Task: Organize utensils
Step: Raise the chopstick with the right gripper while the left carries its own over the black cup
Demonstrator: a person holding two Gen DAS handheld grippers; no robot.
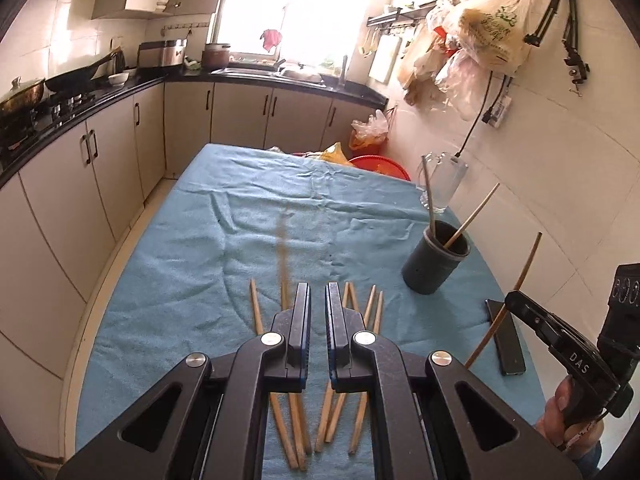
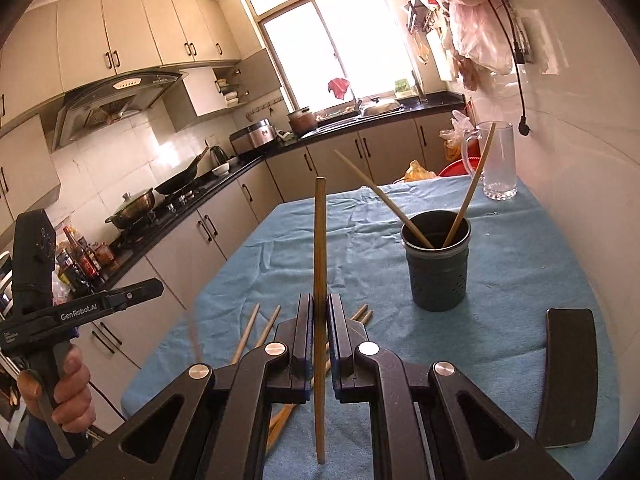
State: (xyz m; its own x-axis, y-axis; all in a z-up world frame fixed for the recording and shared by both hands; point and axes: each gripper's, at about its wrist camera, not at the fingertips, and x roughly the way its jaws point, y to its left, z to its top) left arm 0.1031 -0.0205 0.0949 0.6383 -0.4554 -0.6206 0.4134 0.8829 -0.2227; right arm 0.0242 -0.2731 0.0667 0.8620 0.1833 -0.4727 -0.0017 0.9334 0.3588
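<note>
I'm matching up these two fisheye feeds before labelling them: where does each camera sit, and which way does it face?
Left wrist: on the left gripper, facing down the blue-clothed table over loose chopsticks; the right gripper and its hand show at right.
Right wrist: on the right gripper, shut on an upright chopstick, facing the dark holder; the left gripper and hand show at left.
Shared: table, holder, glass jug, window.

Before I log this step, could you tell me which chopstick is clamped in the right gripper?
The upright chopstick between the right gripper jaws; two others lean in the dark holder, the rest lie flat on the blue cloth.
</note>
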